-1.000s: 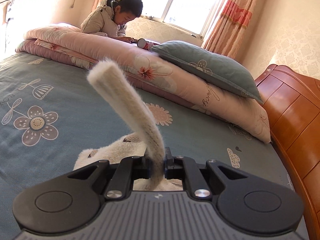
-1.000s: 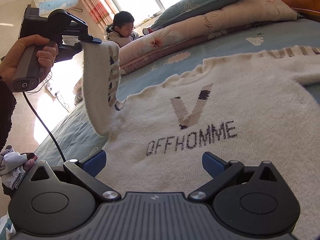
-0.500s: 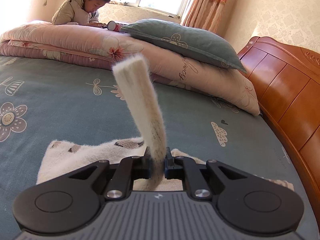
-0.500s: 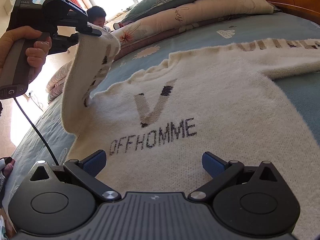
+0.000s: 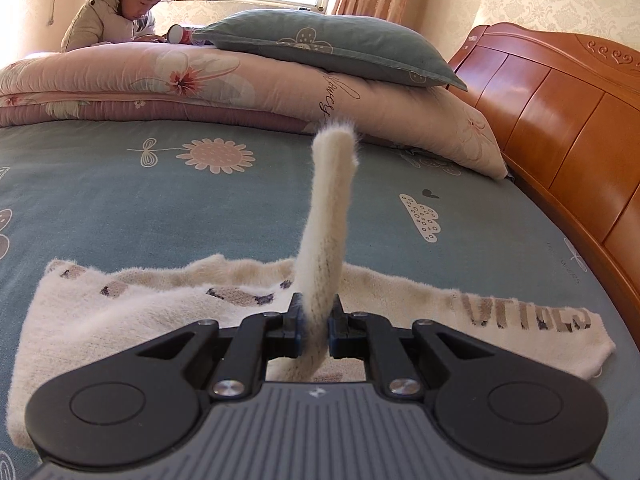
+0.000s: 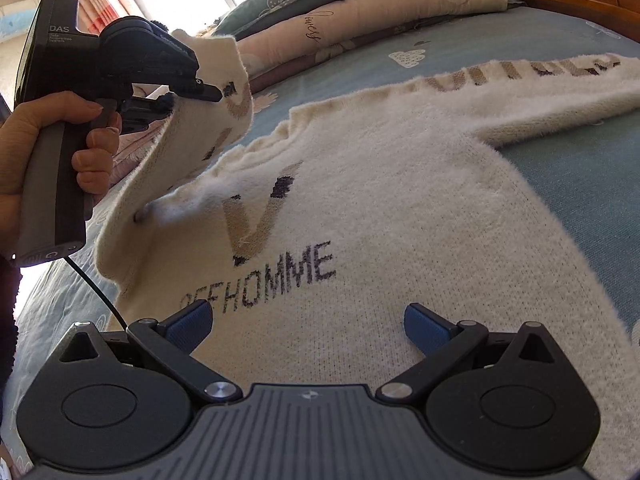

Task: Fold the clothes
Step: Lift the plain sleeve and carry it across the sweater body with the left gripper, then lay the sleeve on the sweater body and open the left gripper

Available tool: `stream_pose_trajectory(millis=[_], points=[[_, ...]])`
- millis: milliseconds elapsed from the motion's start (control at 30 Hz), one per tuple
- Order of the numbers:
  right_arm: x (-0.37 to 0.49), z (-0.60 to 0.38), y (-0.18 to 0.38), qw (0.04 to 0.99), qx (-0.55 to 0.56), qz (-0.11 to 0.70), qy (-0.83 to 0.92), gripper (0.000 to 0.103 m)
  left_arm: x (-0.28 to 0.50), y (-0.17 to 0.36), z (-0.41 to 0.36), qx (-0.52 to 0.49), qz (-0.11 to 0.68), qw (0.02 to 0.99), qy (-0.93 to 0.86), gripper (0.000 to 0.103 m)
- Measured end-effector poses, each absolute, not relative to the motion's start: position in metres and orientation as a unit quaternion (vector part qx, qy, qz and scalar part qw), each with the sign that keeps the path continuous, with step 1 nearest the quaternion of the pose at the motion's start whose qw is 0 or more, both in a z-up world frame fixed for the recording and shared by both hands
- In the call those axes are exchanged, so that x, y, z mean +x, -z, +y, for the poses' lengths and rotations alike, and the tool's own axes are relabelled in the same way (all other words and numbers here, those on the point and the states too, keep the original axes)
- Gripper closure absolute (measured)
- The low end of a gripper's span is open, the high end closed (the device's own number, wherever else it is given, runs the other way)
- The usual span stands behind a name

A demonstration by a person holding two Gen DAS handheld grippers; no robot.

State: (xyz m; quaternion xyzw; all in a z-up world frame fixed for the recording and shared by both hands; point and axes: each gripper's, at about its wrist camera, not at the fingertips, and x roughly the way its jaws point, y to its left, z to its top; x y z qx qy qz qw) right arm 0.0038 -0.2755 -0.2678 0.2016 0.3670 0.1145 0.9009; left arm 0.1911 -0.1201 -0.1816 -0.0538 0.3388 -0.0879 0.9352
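Blue bedsheet [image 5: 120, 208] carries one cream sweater [image 6: 380, 208] lying flat. Nearest, the right gripper [image 6: 308, 322] hovers over its hem, jaws apart. Further, the left gripper [image 5: 315, 318] is clamped on one lifted sleeve [image 5: 330, 200]. Beyond: one quilt [image 5: 120, 76], one pillow [image 5: 320, 44], one person [image 5: 120, 12].

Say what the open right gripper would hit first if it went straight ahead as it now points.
Probably the sweater: the right gripper points low across the chest, with the knit filling the gap between its open fingers. How far above the fabric it hangs is unclear.
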Motion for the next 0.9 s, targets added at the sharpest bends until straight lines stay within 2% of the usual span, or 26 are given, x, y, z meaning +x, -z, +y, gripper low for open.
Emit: stream_pose_trajectory(millis=[433, 567, 733, 900], points=[[0.004, -0.275, 0.268, 0.901, 0.198, 0.37, -0.113, 0.0, 0.184, 0.221, -0.169, 0.04, 0.35, 0.931, 0.099, 0.094], [0.004, -0.275, 0.268, 0.9, 0.2, 0.37, -0.112, 0.0, 0.182, 0.229, -0.178, 0.079, 0.352, 0.927, 0.101, 0.089], [0.004, -0.275, 0.268, 0.9, 0.2, 0.371, -0.113, 0.0, 0.179, 0.241, -0.182, 0.116, 0.37, 0.914, 0.118, 0.077], [0.004, -0.275, 0.268, 0.899, 0.202, 0.371, -0.114, 0.0, 0.17, 0.245, -0.184, 0.145, 0.367, 0.908, 0.142, 0.054]])
